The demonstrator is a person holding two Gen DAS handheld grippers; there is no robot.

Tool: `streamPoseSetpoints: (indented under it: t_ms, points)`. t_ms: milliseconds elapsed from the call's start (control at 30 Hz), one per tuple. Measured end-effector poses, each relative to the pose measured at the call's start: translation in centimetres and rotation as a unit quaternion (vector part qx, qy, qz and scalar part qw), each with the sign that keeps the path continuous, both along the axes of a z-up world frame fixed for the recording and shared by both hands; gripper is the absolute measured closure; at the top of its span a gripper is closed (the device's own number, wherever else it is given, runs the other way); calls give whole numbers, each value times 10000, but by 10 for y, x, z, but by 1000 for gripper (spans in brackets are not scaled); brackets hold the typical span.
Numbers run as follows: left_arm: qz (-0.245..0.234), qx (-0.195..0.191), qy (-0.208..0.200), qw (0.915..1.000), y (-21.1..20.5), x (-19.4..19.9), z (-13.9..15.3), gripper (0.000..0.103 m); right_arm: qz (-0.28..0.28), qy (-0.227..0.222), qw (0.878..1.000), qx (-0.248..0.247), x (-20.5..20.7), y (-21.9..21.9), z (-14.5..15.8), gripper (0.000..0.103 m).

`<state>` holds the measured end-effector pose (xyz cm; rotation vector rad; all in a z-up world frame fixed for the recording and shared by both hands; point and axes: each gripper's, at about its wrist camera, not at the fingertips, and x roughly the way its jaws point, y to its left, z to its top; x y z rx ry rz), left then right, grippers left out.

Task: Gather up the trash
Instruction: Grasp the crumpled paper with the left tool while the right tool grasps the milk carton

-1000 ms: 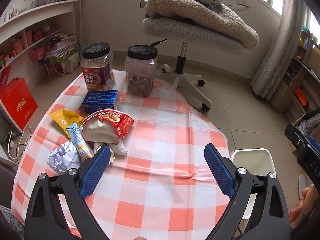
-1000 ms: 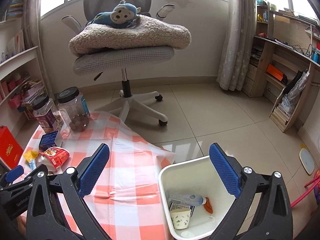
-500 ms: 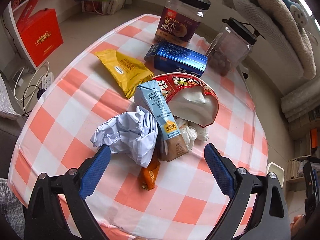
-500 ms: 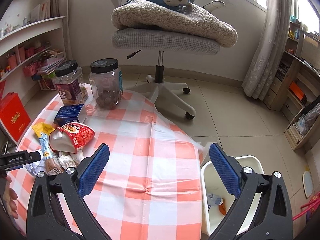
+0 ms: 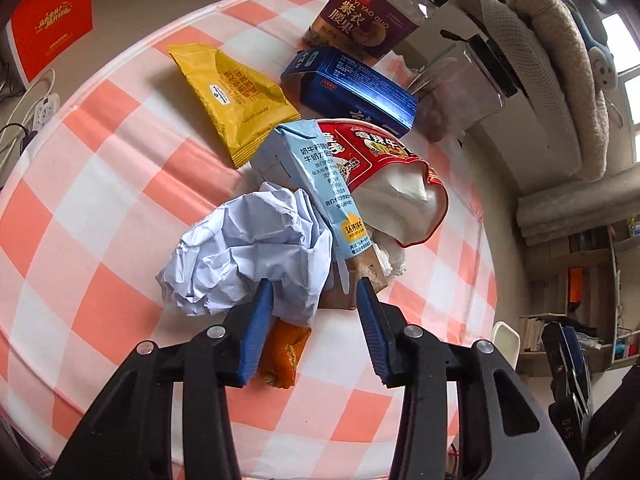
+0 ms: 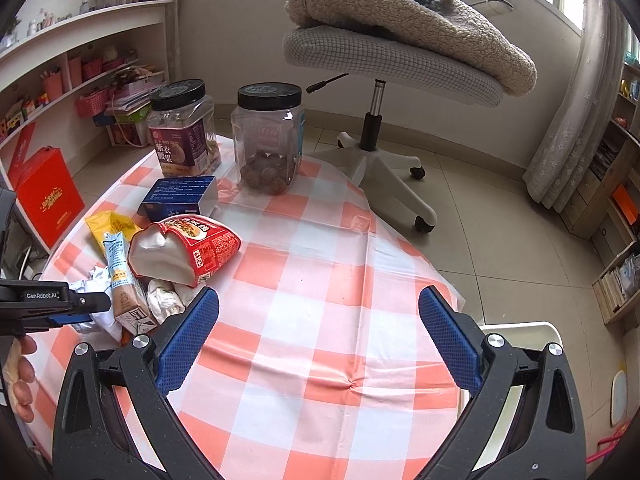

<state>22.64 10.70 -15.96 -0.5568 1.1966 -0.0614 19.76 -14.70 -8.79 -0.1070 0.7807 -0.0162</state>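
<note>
A crumpled pale-blue paper ball [image 5: 248, 252] lies on the checked tablecloth [image 5: 100, 184], against a blue milk carton [image 5: 324, 200], a red noodle cup [image 5: 396, 188], white tissue [image 5: 390, 260] and an orange wrapper [image 5: 286, 350]. My left gripper [image 5: 316, 292] is half closed, its jaws around the near edge of the paper ball and the carton's end; whether the pads press on them I cannot tell. In the right wrist view the left gripper [image 6: 86, 308] reaches into the pile from the left. My right gripper [image 6: 318, 320] is open and empty above the cloth.
A yellow snack packet [image 5: 236, 96], a blue box [image 5: 352, 88] and two black-lidded jars [image 6: 184, 128] [image 6: 270, 138] stand behind the pile. A white bin [image 6: 520, 330] sits on the floor right of the table. An office chair [image 6: 380, 64] stands beyond.
My left gripper has dropped closer to the pile and its jaws have narrowed around the paper ball and carton end. My right gripper has swung left over the table, away from the bin.
</note>
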Motion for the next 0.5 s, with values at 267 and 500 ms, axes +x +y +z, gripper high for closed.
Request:
streamPoseSetpoints:
  t_ms: [267,500]
  points:
    - [23,593,65,9982,7,3,-4,56,296,69,9995,-96,-3,20,-6,7]
    - [-54,1101,-23,9939,-6,4,2,57,459,114,9987,-200,-5,28,-9,7]
